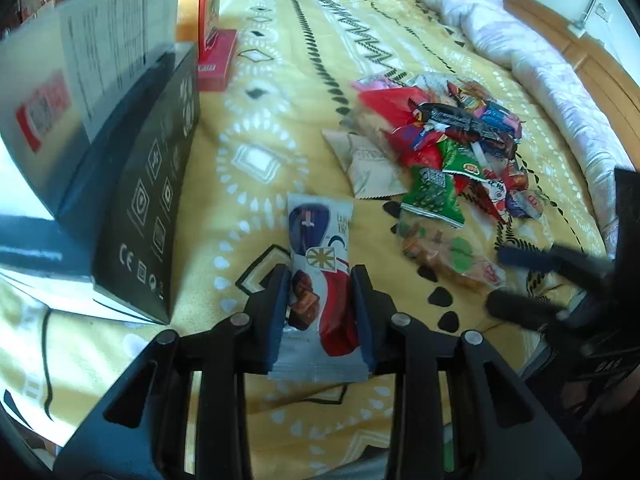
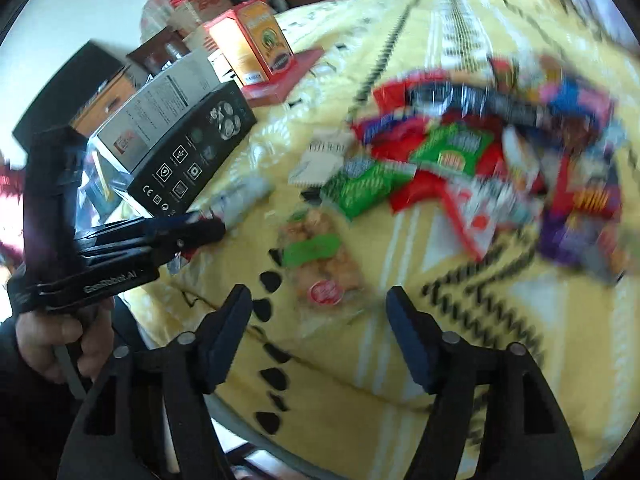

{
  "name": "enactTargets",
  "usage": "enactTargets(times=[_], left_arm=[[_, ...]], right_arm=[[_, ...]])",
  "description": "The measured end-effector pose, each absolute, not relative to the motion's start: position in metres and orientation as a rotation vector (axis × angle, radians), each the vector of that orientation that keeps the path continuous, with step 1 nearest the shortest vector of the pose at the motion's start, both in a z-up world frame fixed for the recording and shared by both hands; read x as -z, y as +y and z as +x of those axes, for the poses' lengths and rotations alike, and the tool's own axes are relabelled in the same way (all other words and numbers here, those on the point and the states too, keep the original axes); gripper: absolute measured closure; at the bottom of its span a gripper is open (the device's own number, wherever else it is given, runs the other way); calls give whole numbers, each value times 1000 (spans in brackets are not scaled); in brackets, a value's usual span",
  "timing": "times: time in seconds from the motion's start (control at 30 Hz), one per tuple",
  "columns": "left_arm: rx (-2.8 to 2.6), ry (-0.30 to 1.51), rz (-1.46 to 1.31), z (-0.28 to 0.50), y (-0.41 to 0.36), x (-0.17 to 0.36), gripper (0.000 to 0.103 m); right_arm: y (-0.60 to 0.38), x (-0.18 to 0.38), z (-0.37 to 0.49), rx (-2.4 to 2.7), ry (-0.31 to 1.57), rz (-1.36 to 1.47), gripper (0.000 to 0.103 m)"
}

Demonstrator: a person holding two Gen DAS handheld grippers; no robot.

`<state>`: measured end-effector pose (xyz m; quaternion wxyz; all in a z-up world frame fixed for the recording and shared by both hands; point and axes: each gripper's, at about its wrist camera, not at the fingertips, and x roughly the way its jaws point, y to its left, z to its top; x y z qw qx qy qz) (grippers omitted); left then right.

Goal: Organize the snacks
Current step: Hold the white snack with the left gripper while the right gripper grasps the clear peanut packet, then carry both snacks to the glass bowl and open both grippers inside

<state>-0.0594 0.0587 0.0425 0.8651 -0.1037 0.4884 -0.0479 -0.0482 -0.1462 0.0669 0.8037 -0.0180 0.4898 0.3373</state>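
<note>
Left gripper [image 1: 320,300] clamped on a snack bar [image 1: 320,264]; right gripper [image 2: 320,316] spread open above a clear snack bag [image 2: 320,268] on yellow bedspread [image 1: 280,120].

Yellow bedspread [image 1: 304,80] patterned with white diamonds and black zigzags; white, navy and red snack wrapper [image 1: 320,256]; green foil packets [image 1: 434,192] (white lettering); black cardboard box [image 1: 156,184] bearing white icons.

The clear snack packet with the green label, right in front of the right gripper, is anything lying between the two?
Nothing visible. The right gripper is open, and only bare yellow bedspread lies between its fingers and the clear packet. The snack pile sits beyond it. The left gripper, shut on a white snack bar, is off to the side.
</note>
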Motion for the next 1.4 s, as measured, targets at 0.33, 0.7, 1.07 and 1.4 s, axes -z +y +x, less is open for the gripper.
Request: enactTargets(times=[0.33,0.7,1.07,1.4], left_arm=[[100,1007,-190,-53,56,-27,69],[108,857,-142,-69,50,-93,74],[6,663,-171,-91,107,-183,74],[-305,551,-275,-136,249,-229,74]], right_arm=[[-113,-41,-31,-787,1068,-173,47],[-154,-88,-50,-695,943,5,65],[-126,-199,-44,-673,693,-36,65],[8,-283,-40,-904,571,-71,65]])
